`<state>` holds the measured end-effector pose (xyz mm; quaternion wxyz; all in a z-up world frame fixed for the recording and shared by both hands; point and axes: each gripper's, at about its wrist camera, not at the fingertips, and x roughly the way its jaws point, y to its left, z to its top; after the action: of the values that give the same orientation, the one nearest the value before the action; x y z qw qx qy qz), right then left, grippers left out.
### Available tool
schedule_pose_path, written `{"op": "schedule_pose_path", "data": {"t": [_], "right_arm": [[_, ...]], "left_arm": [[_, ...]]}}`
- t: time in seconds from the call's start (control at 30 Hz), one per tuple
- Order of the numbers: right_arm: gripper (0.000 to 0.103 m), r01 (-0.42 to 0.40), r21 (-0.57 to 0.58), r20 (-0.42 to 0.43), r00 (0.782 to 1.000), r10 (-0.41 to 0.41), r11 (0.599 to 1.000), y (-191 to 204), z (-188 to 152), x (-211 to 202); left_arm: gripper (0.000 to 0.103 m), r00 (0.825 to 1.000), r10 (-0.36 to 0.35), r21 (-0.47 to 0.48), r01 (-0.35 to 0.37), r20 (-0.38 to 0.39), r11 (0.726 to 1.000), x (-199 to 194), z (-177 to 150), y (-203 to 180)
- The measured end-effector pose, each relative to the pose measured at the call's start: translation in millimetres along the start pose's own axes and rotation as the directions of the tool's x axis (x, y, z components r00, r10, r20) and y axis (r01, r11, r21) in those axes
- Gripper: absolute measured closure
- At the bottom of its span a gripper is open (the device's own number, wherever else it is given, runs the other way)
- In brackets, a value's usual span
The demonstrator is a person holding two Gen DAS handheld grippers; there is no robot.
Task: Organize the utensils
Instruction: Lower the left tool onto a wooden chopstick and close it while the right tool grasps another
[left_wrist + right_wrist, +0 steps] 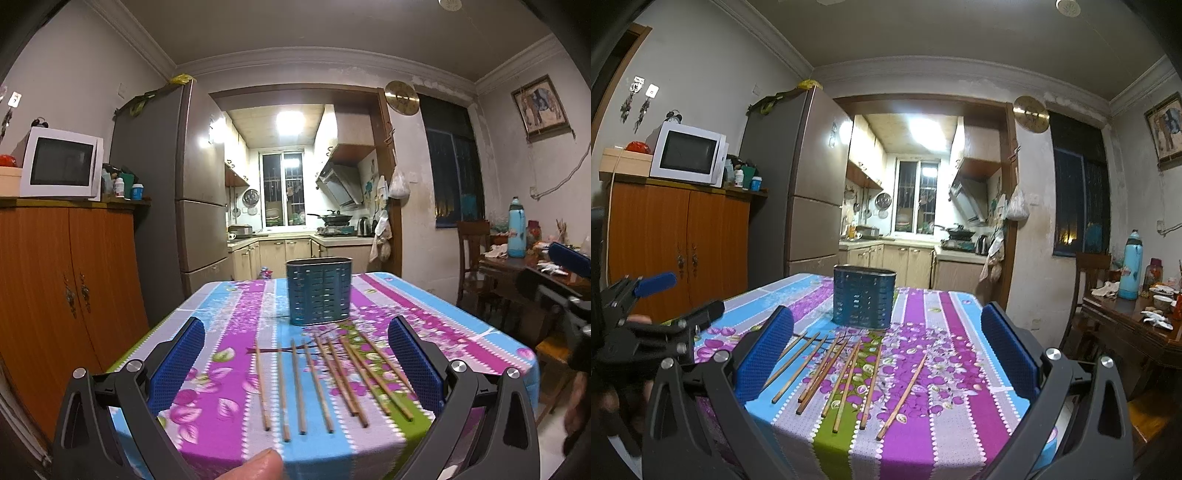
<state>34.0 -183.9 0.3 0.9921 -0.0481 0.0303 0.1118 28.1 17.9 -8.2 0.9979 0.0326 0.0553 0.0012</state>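
Observation:
Several wooden chopsticks (pixel 332 380) lie side by side on the striped floral tablecloth (pixel 229 406), near its front edge. A perforated blue metal utensil holder (pixel 318 291) stands upright behind them. My left gripper (pixel 295 354) is open and empty, held above the chopsticks. In the right wrist view the chopsticks (pixel 846 376) lie between the blue pads, with the holder (pixel 863 301) beyond. My right gripper (pixel 886 350) is open and empty. The left gripper (pixel 665 314) shows at that view's left edge.
An orange wooden cabinet (pixel 66 288) with a microwave (pixel 61 162) stands left of the table. A tall fridge (pixel 184 184) is behind it. A dark wooden table (pixel 1137 332) with a blue thermos (pixel 1131 266) and dishes stands at the right. A kitchen lies beyond the doorway.

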Motion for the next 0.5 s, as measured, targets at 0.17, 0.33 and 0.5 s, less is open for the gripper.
{"op": "schedule_pose_path", "data": {"t": [0.17, 0.33, 0.5], "right_arm": [[0.027, -0.078, 0.003, -0.095, 0.992, 0.078, 0.997, -0.7, -33.2, 17.9], [0.070, -0.176, 0.009, -0.244, 0.954, 0.173, 0.984, 18.6, -78.1, 43.4], [0.088, -0.232, 0.030, -0.335, 0.914, 0.229, 0.972, 37.0, -109.1, 63.2]], "left_arm": [[0.003, 0.995, 0.062, -0.087, -0.068, -0.074, 0.994, 29.8, -12.0, 60.3], [0.003, 0.976, 0.100, -0.110, -0.123, -0.194, 0.986, 57.2, -42.0, 103.2], [0.004, 0.963, 0.087, -0.082, -0.111, -0.255, 0.990, 68.5, -72.9, 106.7]]}}
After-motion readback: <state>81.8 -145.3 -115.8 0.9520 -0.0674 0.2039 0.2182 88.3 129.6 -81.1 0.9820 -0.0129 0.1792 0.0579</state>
